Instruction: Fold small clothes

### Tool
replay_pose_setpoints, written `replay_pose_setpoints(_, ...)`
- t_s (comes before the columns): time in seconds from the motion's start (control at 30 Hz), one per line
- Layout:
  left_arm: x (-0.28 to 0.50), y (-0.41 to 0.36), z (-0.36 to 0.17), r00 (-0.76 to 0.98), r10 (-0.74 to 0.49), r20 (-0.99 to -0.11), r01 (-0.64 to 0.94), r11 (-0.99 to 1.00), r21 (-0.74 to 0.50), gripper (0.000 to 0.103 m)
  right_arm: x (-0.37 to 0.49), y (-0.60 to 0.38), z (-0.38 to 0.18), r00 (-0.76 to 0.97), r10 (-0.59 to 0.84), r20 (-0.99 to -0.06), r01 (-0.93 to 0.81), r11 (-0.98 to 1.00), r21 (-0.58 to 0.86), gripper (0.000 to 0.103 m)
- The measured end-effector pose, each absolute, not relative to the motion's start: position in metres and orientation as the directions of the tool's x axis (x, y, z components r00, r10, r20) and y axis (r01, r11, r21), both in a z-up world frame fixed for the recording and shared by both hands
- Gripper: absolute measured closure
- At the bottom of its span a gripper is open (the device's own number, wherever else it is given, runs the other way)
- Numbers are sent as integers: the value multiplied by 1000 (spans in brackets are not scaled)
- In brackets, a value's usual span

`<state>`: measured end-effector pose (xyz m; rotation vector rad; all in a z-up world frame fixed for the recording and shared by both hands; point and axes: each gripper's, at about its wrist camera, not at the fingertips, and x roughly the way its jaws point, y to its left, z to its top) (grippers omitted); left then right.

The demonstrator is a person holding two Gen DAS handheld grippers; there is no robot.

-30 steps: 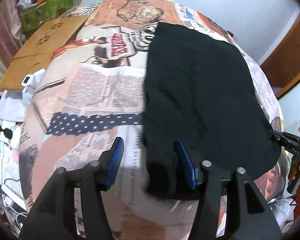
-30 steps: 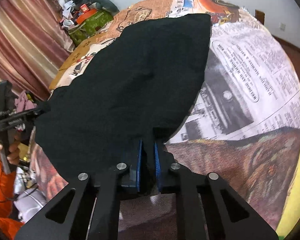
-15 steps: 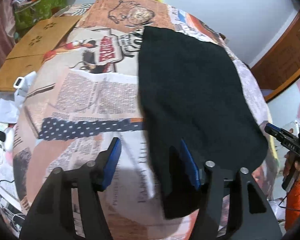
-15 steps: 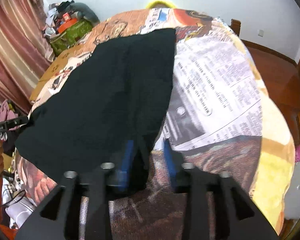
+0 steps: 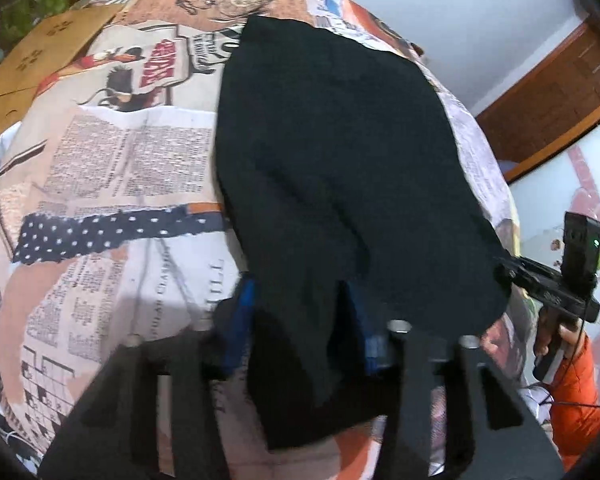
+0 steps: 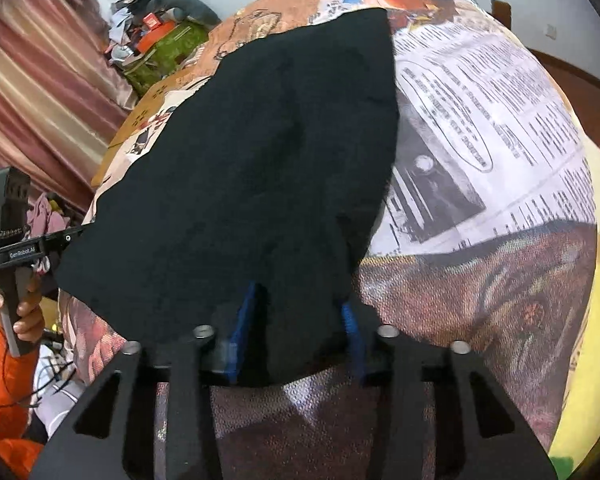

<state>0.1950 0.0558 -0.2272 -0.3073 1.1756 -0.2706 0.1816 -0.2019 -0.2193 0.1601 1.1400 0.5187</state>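
Observation:
A black garment (image 5: 332,152) lies spread on a bed under a newspaper-print cover (image 5: 112,160). Its near left corner hangs over the bed edge between the blue pads of my left gripper (image 5: 300,324). The jaws are closing around the cloth, and the picture is blurred there. In the right wrist view the garment (image 6: 268,152) reaches down to my right gripper (image 6: 296,320). Those jaws are also closing, with the near right corner bunched between the pads. Each view shows the other gripper at the garment's far side edge.
A cardboard sheet (image 5: 40,60) and a green box (image 6: 160,52) with clutter sit at the bed's far left. Striped curtains (image 6: 32,80) hang on the left, and a wooden door (image 5: 560,92) is at right. A hand in an orange sleeve (image 6: 4,364) holds the left gripper.
The left gripper slid right over the garment's corner, and its jaws narrowed around the cloth. The right gripper let go of its pinch, opened, then began narrowing around a thicker bunch.

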Motion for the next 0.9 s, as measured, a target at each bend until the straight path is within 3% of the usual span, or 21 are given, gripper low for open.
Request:
replay_pose_setpoints(0.07, 195, 54, -225, 363, -366, -857, 51, 926, -374, 85, 183, -204, -217, 324, 478, -817, -312, 869, 385, 89)
replay_pose_setpoints(0.27, 200, 47, -203, 422, -315, -850, 82, 947, -310, 95, 179, -206, -196, 393, 495, -775, -364, 858, 363, 92)
replay_pose_setpoints(0.67, 246, 34, -108, 622, -247, -743, 155, 969, -192, 96, 212, -211, -138, 533, 519, -669, -415, 849, 328, 93)
replay_pose_setpoints(0.9, 263, 38, -122, 557, -289, -779, 155, 957, -244, 96, 226, -209, -134, 542, 523, -658, -424, 846, 323, 93)
